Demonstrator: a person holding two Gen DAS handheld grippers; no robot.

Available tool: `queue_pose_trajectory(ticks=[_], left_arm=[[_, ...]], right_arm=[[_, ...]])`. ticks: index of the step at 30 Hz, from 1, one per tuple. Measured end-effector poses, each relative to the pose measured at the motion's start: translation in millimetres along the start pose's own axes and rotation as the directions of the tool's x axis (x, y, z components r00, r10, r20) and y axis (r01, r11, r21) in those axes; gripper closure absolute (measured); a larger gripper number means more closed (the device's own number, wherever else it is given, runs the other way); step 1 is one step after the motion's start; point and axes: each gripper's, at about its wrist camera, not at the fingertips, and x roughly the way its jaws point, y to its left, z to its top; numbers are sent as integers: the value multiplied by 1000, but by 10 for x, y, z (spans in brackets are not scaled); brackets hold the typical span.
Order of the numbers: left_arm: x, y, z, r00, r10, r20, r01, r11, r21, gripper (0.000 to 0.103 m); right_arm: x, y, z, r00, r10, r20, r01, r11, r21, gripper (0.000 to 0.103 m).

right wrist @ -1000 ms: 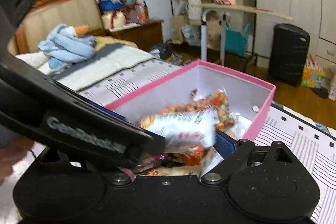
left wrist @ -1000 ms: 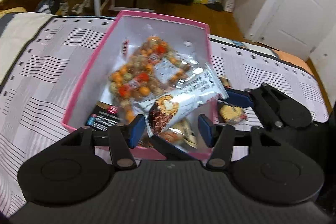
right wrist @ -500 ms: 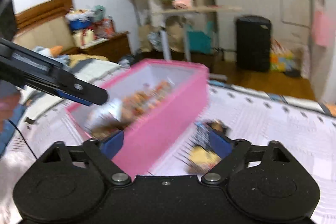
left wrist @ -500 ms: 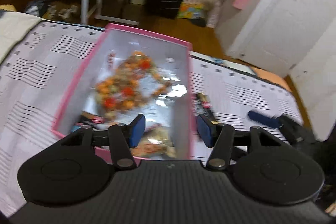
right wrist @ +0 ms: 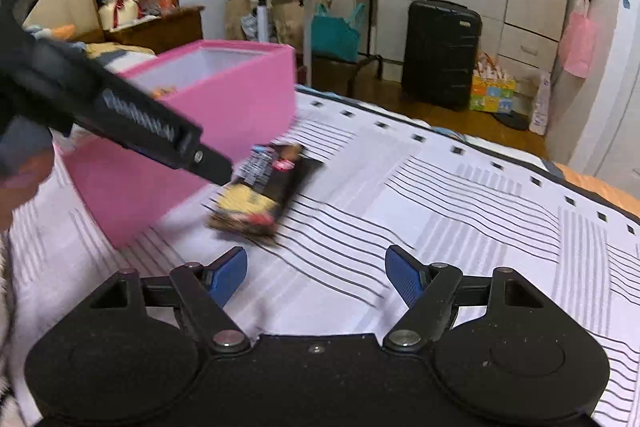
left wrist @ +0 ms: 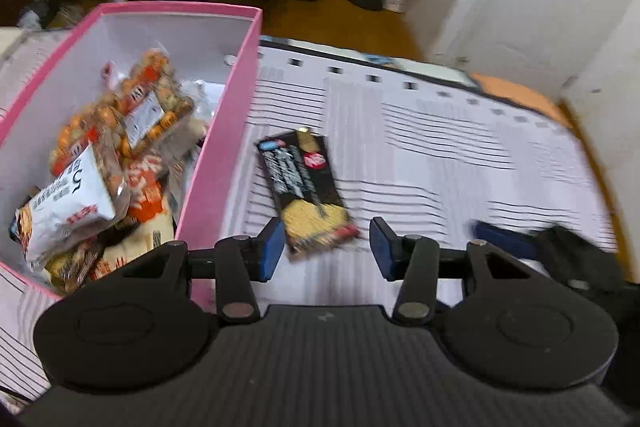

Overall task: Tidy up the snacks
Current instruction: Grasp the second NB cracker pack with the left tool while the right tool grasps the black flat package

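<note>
The white-wrapped snack bar (left wrist: 66,203) formerly held over the pink cardboard box (left wrist: 224,155) is now left inside it, while both the left gripper (left wrist: 326,247) and the right gripper (right wrist: 316,275), jaws closing on nothing, have been shifted toward the black-and-yellow noodle packet (left wrist: 306,187) on the striped bedsheet (left wrist: 460,147).

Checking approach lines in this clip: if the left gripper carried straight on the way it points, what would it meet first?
Probably the black-and-yellow snack packet lying on the striped bedspread, just ahead of the left gripper, whose jaws have been closing with nothing between them. Depth is blurred, so the bedspread might come first.
</note>
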Motion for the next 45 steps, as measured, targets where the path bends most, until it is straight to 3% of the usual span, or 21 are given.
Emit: queue_pose_trajectory(ticks=[2, 6, 11, 16, 22, 26, 29, 33, 37, 39, 40, 43, 45], left_arm=[[174, -88, -36, 998, 67, -1, -67, 998, 7, 57], [520, -155, -72, 990, 135, -39, -137, 990, -34, 55], [720, -181, -117, 969, 238, 62, -234, 970, -69, 40], [791, -199, -96, 965, 243, 94, -238, 969, -60, 40], [756, -148, -78, 975, 210, 72, -204, 975, -88, 40], [794, -10, -40, 992, 125, 35, -117, 978, -170, 40], [724, 115, -11, 999, 23, 31, -13, 957, -289, 38], [780, -37, 67, 996, 89, 19, -83, 978, -191, 36], [965, -56, 87, 993, 108, -44, -114, 977, -180, 35], [988, -47, 93, 993, 114, -40, -119, 978, -171, 40], [985, -55, 104, 992, 121, -37, -126, 980, -152, 49], [963, -70, 158, 990, 137, -40, -140, 986, -92, 53], [938, -34, 175, 991, 128, -43, -132, 986, -103, 53]], right_arm=[[29, -127, -25, 1000, -16, -5, 16, 1000, -4, 24], [159, -385, 16, 1000, -28, -12, 28, 999, 19, 27], [411, -617, 170, 1000, 17, -22, -15, 997, 80, 33], [683, -694, 290, 996, 70, -47, -61, 984, 170, 36], [789, -611, 294, 995, 66, -75, -52, 984, 172, 36], [748, -618, 276, 995, 62, -85, -46, 984, 174, 36], [732, -666, 236, 994, 64, -86, -48, 984, 172, 36], [715, -647, 175, 991, 106, -87, -91, 983, 158, 36], [666, -508, 121, 981, 179, -80, -171, 981, 93, 36], [660, -394, 109, 974, 211, -82, -207, 977, 49, 36], [658, -340, 107, 972, 218, -83, -216, 976, 26, 36], [726, -162, 124, 973, 215, -77, -217, 976, -17, 36], [805, -80, 148, 974, 213, -72, -214, 977, -9, 36]])
